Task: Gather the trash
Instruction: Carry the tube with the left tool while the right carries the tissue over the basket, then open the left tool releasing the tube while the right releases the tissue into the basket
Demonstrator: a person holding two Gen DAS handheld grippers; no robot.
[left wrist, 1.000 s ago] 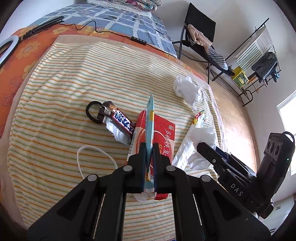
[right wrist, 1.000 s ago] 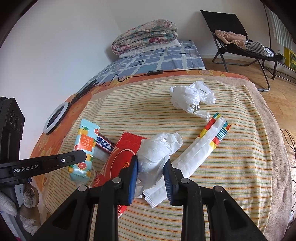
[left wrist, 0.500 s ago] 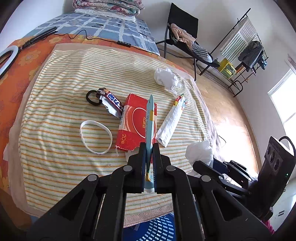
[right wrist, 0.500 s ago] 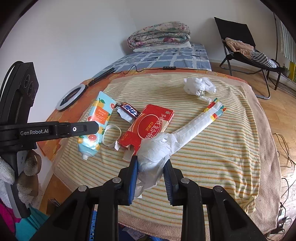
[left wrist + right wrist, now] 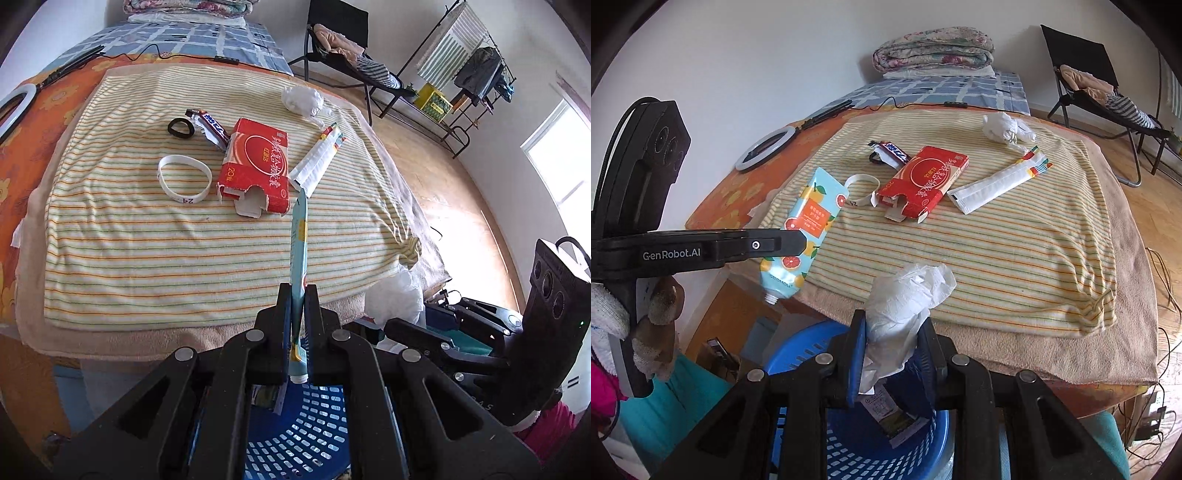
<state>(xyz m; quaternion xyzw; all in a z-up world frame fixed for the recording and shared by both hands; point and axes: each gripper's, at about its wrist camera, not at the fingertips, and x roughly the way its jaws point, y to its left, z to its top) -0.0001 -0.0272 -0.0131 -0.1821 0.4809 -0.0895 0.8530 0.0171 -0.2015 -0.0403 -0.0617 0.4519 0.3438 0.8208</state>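
The tube [image 5: 809, 225] with orange-fruit print is pinched flat between the left gripper [image 5: 297, 295] fingers, cap end down, above the blue basket [image 5: 916, 454]. The right gripper [image 5: 892, 334] fingers clamp a crumpled white plastic bag [image 5: 905, 302] over the same basket. On the striped cloth [image 5: 184, 240] lie a red box [image 5: 255, 162], a candy wrapper [image 5: 212, 123], a white wristband [image 5: 184, 179] and a long paper sleeve [image 5: 317, 164].
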